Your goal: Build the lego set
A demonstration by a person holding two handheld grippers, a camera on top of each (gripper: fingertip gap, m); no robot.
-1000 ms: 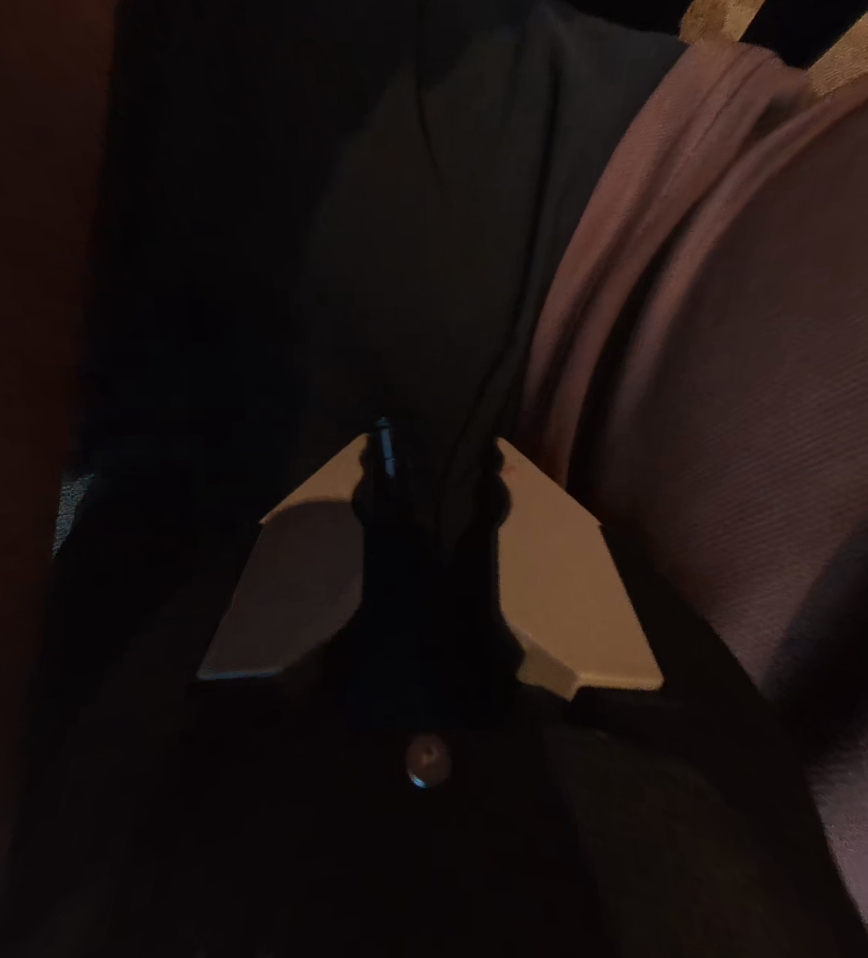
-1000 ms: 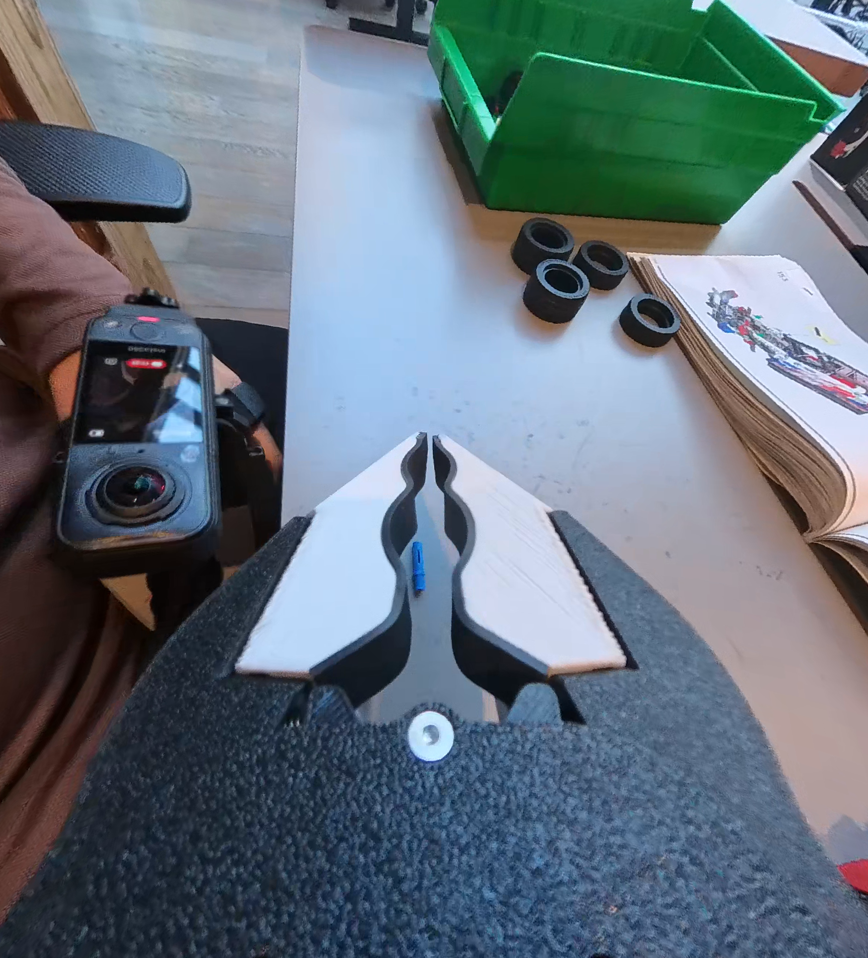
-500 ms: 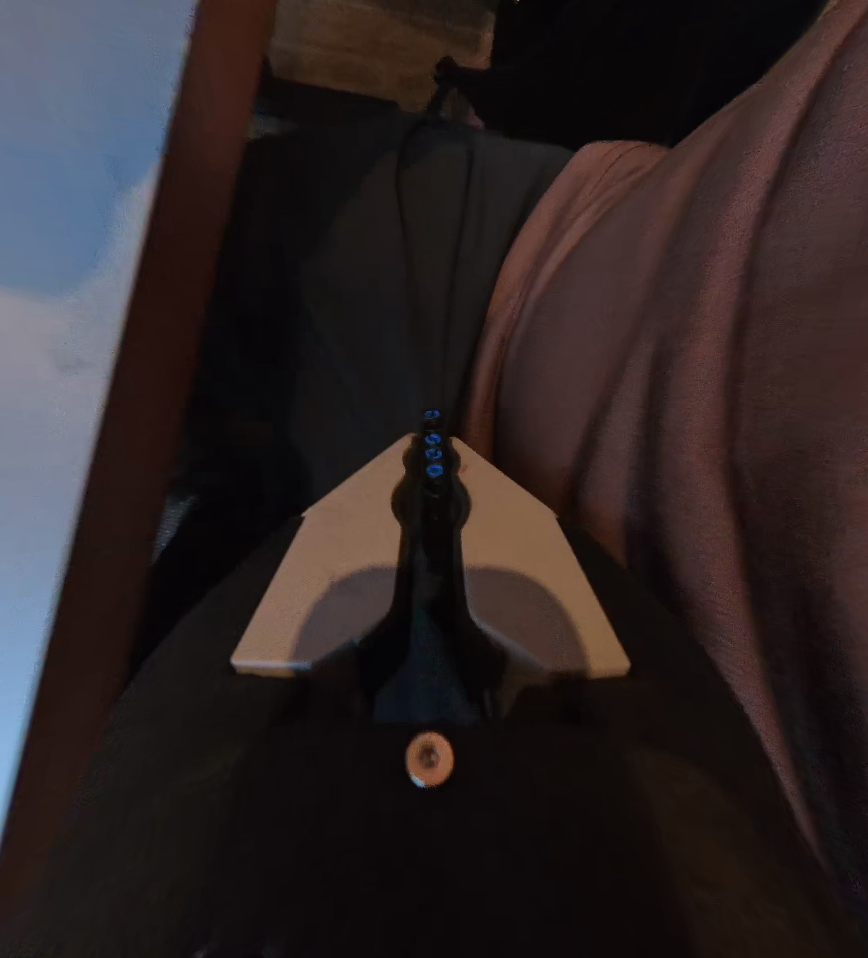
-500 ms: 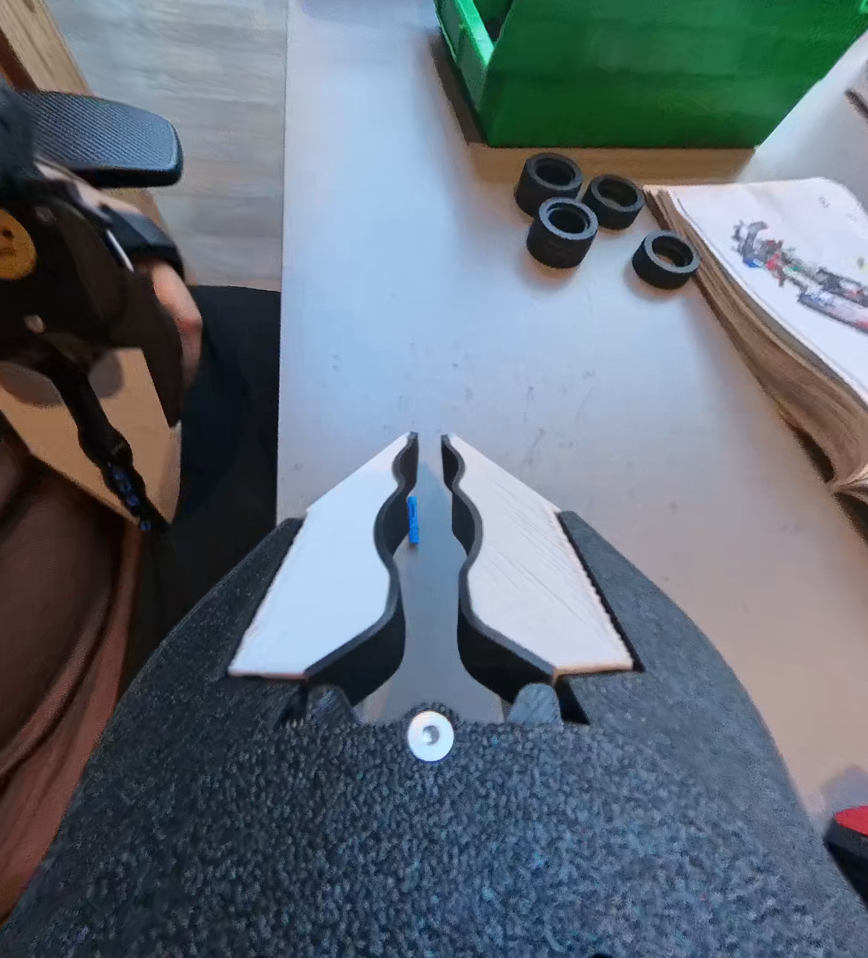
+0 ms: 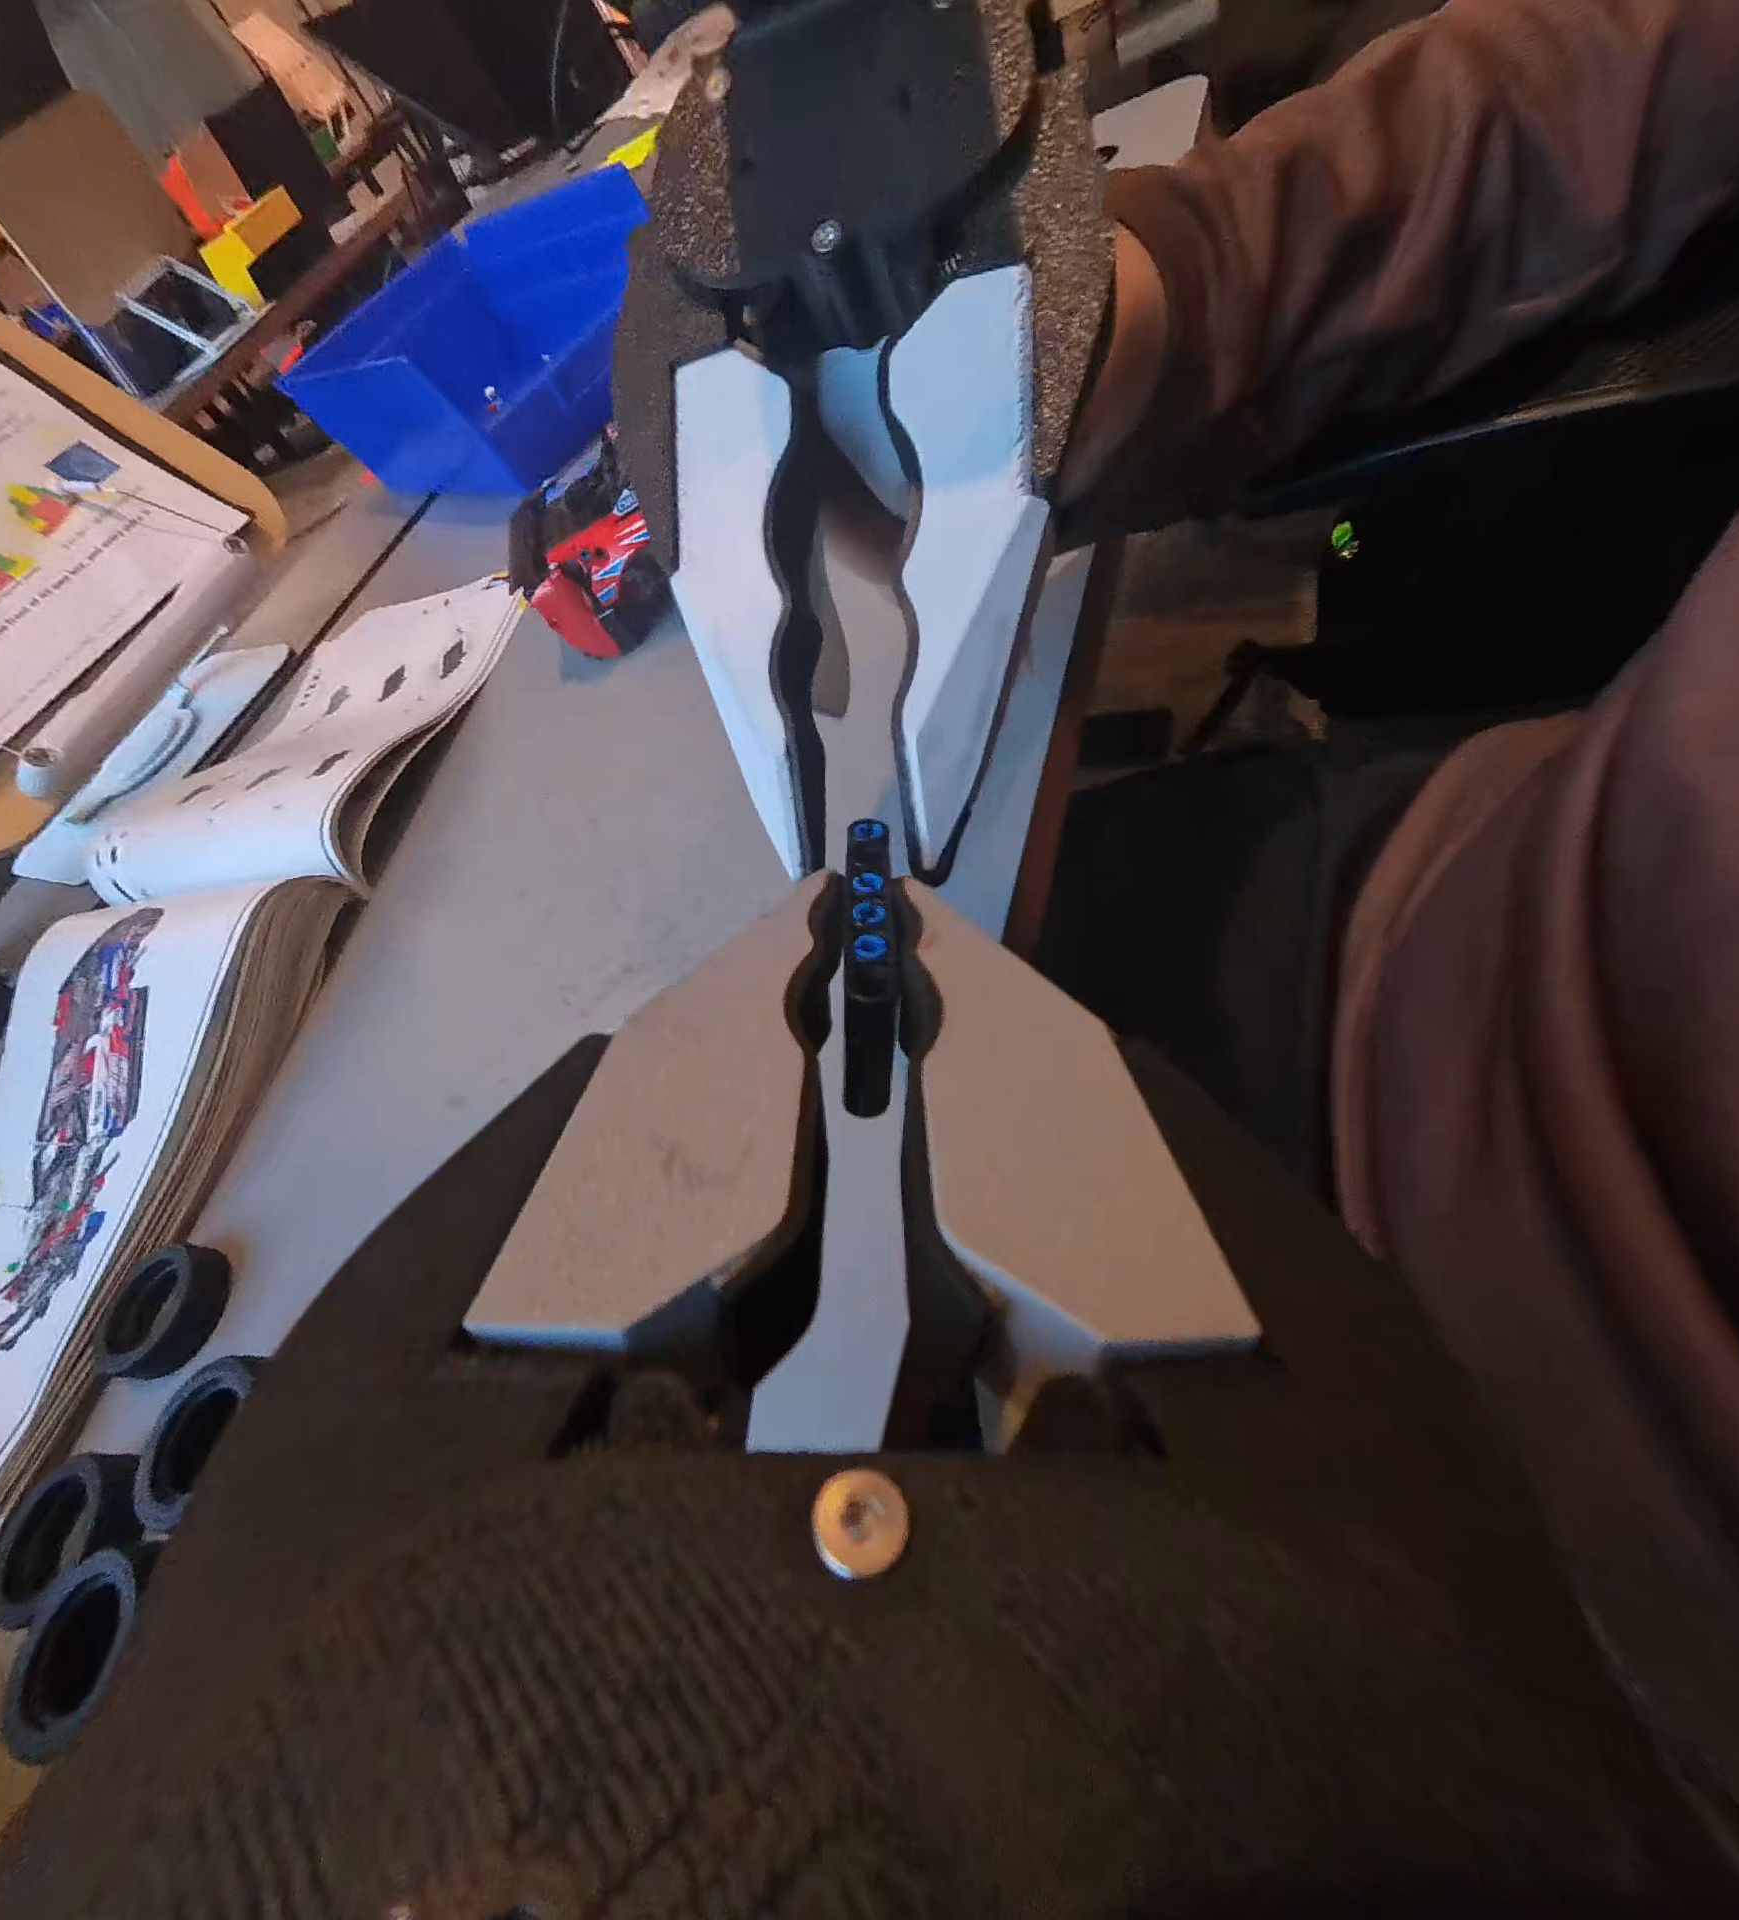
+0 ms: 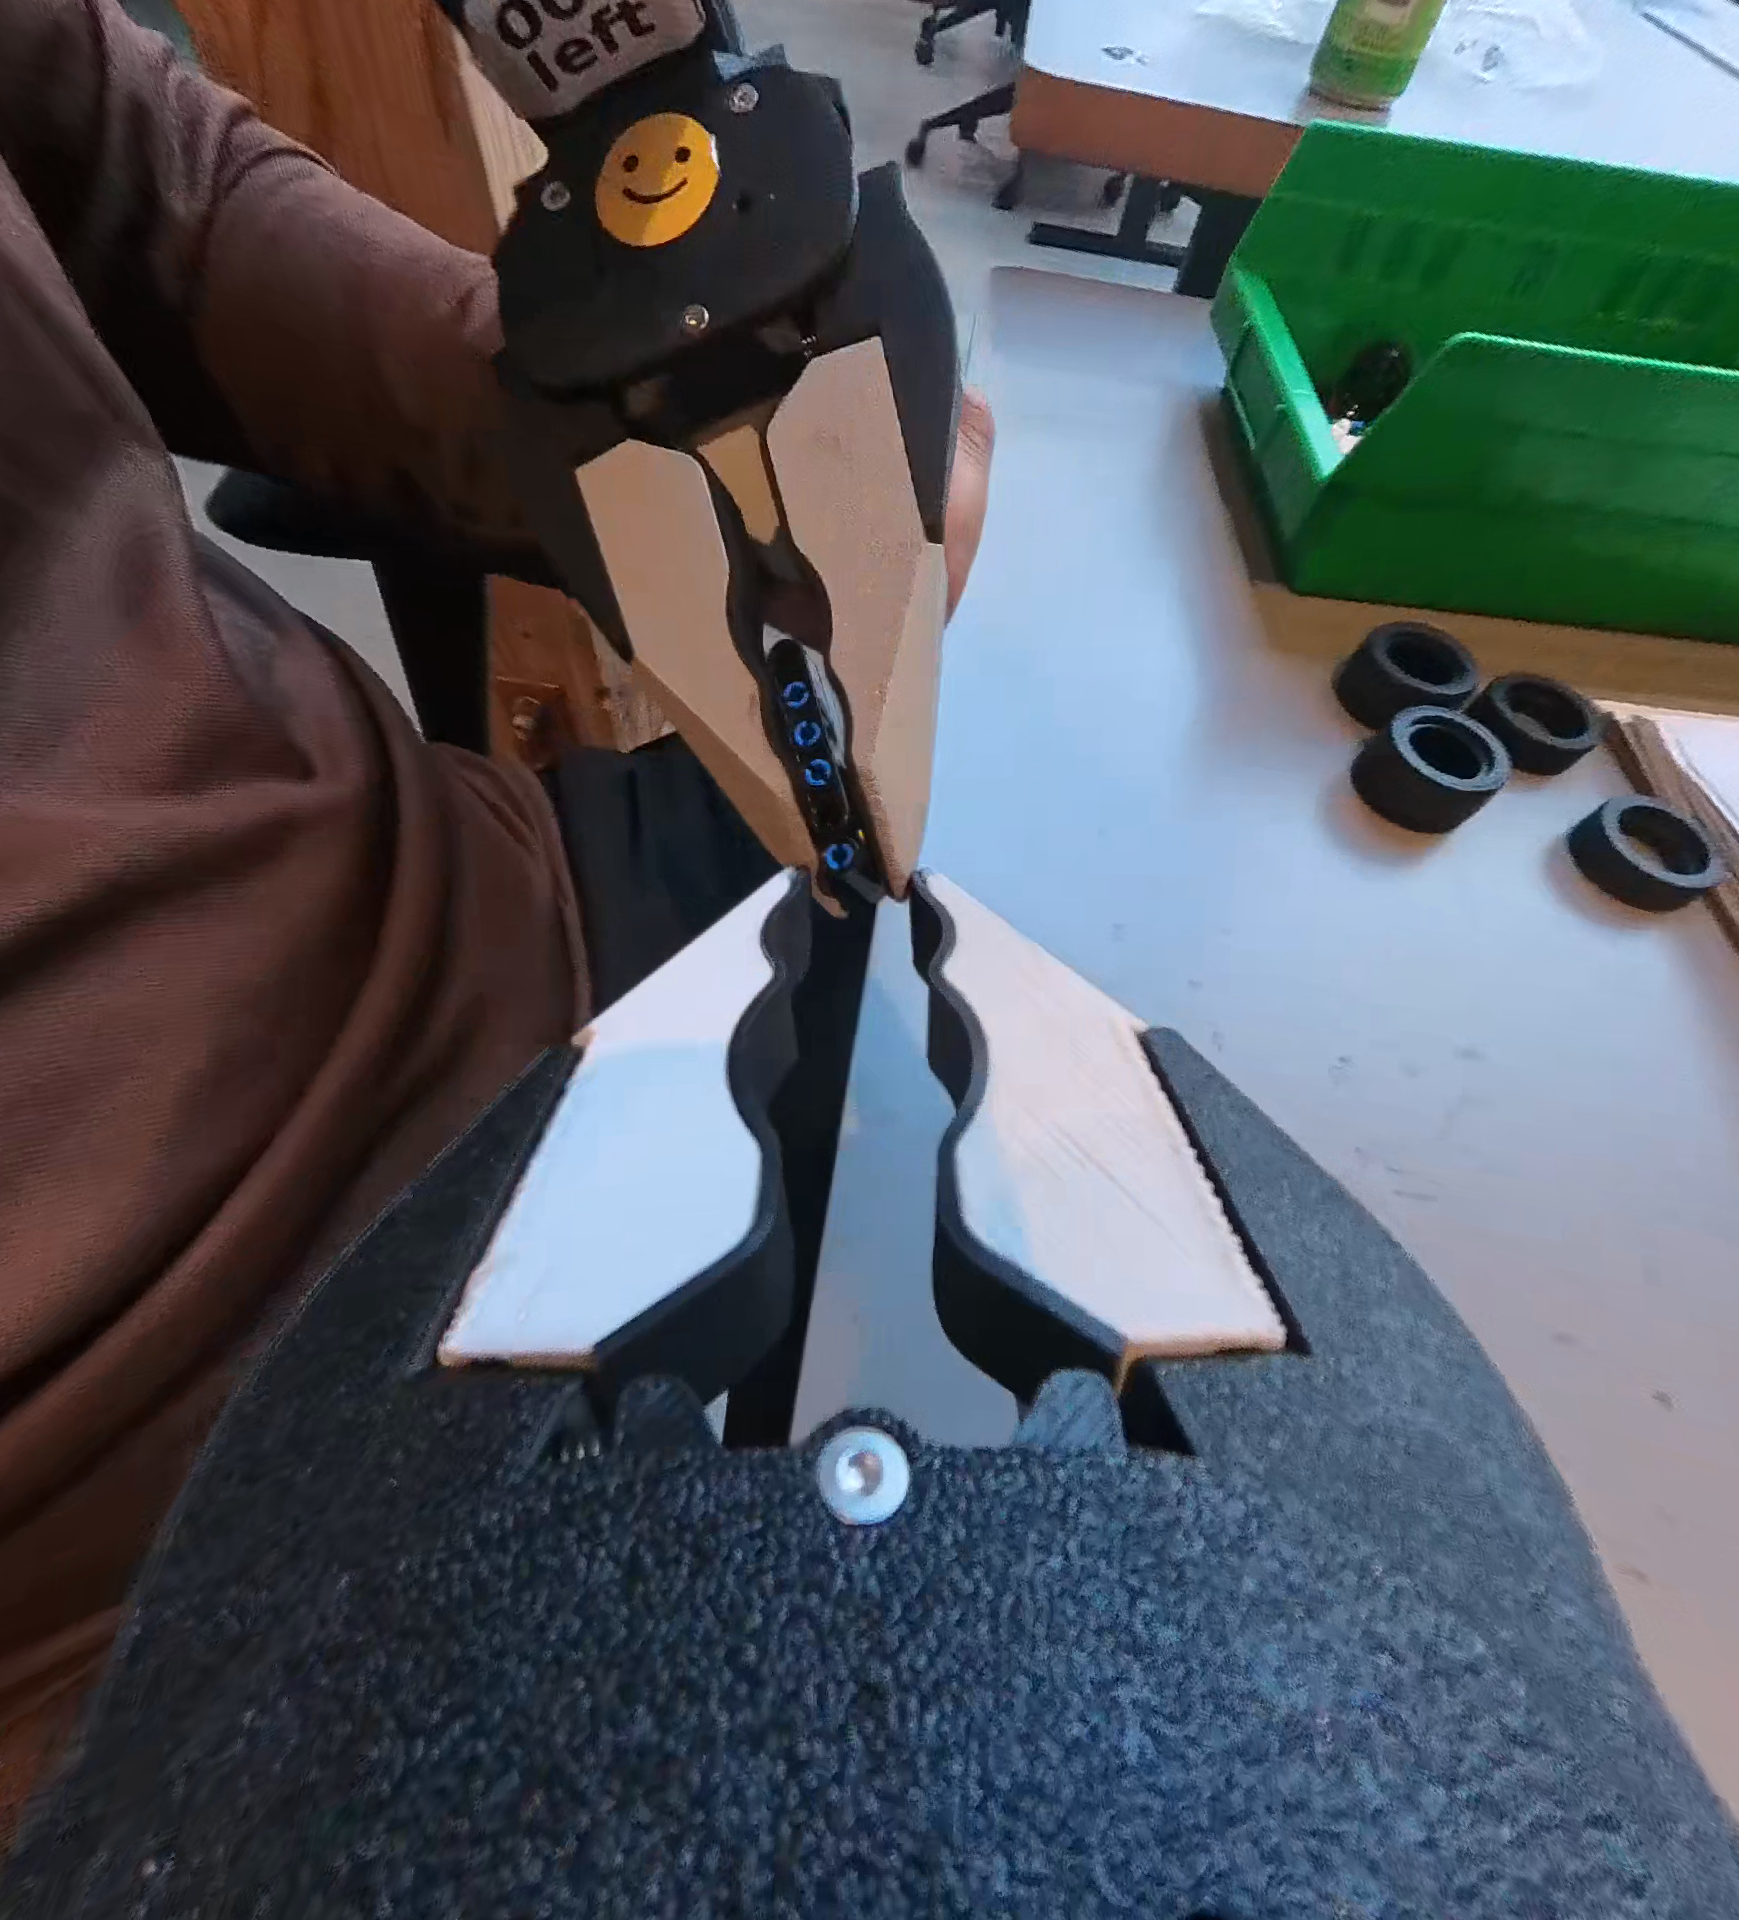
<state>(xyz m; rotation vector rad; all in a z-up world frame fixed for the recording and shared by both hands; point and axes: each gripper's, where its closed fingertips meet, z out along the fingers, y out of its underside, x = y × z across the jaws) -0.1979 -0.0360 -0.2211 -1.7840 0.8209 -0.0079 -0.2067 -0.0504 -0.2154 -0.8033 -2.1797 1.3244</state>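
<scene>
My left gripper [image 5: 865,899] is shut on a black lego beam [image 5: 867,987] that carries several blue pins. The beam stands upright between the fingers and its end sticks out past the tips. My right gripper [image 6: 857,891] meets it tip to tip above the table's near edge. Its jaws are a narrow gap apart, nothing shows held in them, and they flank the beam's free end. In the right wrist view the left gripper [image 6: 849,862] comes down from above with the beam [image 6: 811,758]. In the left wrist view the right gripper [image 5: 867,868] comes from the top.
Several black tyres [image 6: 1431,764] lie on the grey table [image 6: 1260,1091] next to an open instruction book [image 5: 75,1122]. A green bin [image 6: 1571,499] stands behind them. A red lego model [image 5: 590,582] and a blue bin [image 5: 470,353] stand farther along. A person's brown sleeve [image 6: 169,831] is close by. My left and right fingertips are right by each other. Left tips and right tips are each some 30 centimetres from the red lego model [image 5: 590,582].
My left gripper has come up from the dark space below the table with the beam and met the right gripper. The right gripper has lifted off the table and its jaws have parted slightly.
</scene>
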